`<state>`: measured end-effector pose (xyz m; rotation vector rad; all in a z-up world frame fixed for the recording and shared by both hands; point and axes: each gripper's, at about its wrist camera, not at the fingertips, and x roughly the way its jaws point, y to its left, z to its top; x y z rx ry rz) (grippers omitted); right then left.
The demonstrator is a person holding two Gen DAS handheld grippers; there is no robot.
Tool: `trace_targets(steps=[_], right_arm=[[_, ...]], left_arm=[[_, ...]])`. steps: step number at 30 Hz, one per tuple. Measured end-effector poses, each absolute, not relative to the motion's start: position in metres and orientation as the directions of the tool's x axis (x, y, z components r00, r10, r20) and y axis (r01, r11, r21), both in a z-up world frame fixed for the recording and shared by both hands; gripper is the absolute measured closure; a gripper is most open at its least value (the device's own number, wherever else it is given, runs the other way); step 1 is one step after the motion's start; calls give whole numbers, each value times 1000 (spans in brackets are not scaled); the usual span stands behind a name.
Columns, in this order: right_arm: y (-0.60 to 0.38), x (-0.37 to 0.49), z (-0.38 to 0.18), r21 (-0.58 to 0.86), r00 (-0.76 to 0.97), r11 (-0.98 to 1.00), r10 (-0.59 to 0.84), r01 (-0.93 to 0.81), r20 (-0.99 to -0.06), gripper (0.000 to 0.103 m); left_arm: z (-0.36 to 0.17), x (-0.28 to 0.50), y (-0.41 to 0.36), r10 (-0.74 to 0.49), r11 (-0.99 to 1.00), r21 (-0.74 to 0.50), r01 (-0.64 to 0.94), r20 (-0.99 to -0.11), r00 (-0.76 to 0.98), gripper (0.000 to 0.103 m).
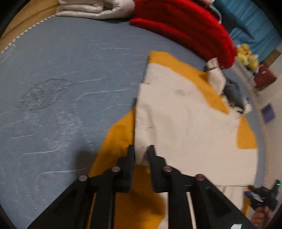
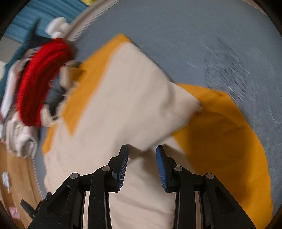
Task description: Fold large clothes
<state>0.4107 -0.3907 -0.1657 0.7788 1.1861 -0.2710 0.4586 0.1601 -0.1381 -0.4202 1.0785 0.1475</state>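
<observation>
1. The cream-and-mustard garment lies spread on the blue-grey mattress, toward its right side in the left wrist view, with mustard panels showing at the far corner, the near left and the right edge.
2. The left gripper sits at the garment's near left edge. A cream fold stands between its fingers, which are narrowly parted; whether they are actually pinching the cloth I cannot tell, since the frame is blurred.
3. The right gripper hangs released over the cream panel, its blue-padded fingers well apart with nothing between them.
4. In the right wrist view a cream flap is turned across the mustard section, probably a first fold bringing one side toward the middle.
5. A red knit and a folded white pile rest along the far edge, likely set clear to leave folding room.
6. Judging by the uneven edges, the fold looks early, with squaring-up not yet done.
</observation>
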Motion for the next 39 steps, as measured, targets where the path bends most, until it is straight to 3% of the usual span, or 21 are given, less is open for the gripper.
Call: trace_targets(steps=[2,4,6,10,14,18,22,27,31,36,39], right_arm=[[-396,404,-150,373,404,711,136,596,-905,69],[-391,401,-125,341,453,742,57,577,-890,69],[-376,403,-98,340,533,794,24,504,-846,69],[-344,424,-90,306,595,896,61,321,-802,69],[-333,446,-137,218,482,935,60,279,-874,69],[-336,448,-155,158,423,947,26,280,-906,69],[-331,435,-117,127,480,959,-11,255,-877,68],[-306,394,-28,71,607,987,-33,147,-794,68],[-290,346,32,121,685,987,14,108,-728,68],[-273,313,45,121,745,992,57,32,-665,66],[-282,318,33,150,735,988,71,41,-674,66]], left_arm=[[-120,450,159,58,918,-157,-363,-855,516,82],[-101,445,152,114,928,-121,-353,-808,578,83],[-100,447,140,87,951,-112,-288,-798,597,83],[-136,454,114,14,986,-73,-147,-856,516,82],[-154,458,107,53,991,-11,-130,-880,473,81],[-136,455,100,91,991,29,-128,-854,512,80],[-108,444,97,79,993,15,-117,-825,559,80],[-61,420,86,50,997,-2,-81,-774,631,80],[-30,397,73,40,999,5,-52,-724,688,71],[-7,374,54,31,1000,17,-27,-653,757,64],[2,371,41,11,1000,-3,-17,-624,782,64]])
